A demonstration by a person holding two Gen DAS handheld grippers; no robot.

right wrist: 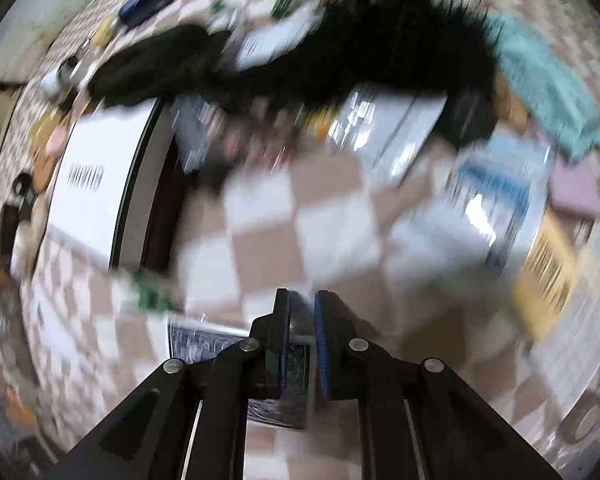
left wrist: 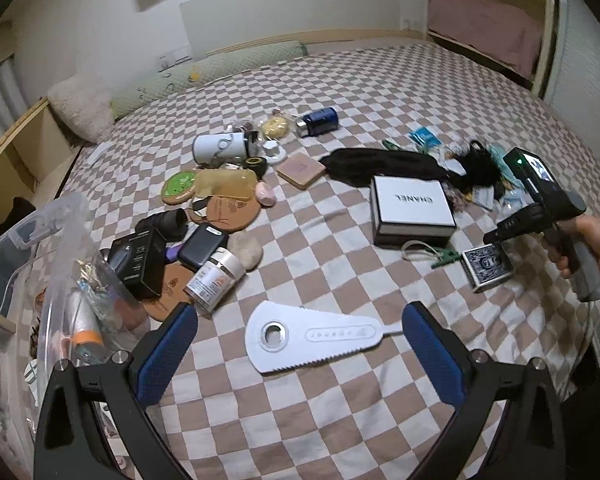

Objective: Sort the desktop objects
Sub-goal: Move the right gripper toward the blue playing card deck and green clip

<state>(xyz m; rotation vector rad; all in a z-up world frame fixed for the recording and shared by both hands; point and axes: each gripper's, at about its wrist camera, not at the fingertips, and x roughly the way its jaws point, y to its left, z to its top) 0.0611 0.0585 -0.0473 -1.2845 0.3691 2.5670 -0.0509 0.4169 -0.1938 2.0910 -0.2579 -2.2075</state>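
My left gripper [left wrist: 302, 314] hangs open over the checked bedspread [left wrist: 340, 264], its blue pads on either side of a white saw-edged plastic tool [left wrist: 312, 336] that lies flat, untouched. My right gripper [left wrist: 496, 238] points steeply down right above a blue card deck [left wrist: 487, 270]. In the blurred right wrist view the right gripper [right wrist: 302, 300] is shut to a narrow slit with nothing clearly between the pads. The card deck [right wrist: 204, 346] shows just beneath and left of the fingers. A white Chanel box [left wrist: 410, 204] lies left of the deck.
A clear plastic bin [left wrist: 56, 280] with items stands at the left. Piled near it are a black box [left wrist: 140, 260], a power bank [left wrist: 202, 246], a jar [left wrist: 214, 276] and cork coasters [left wrist: 228, 210]. Black cloth [left wrist: 380, 168] and small packets lie behind the white box. A green clip [left wrist: 446, 258] lies by the deck.
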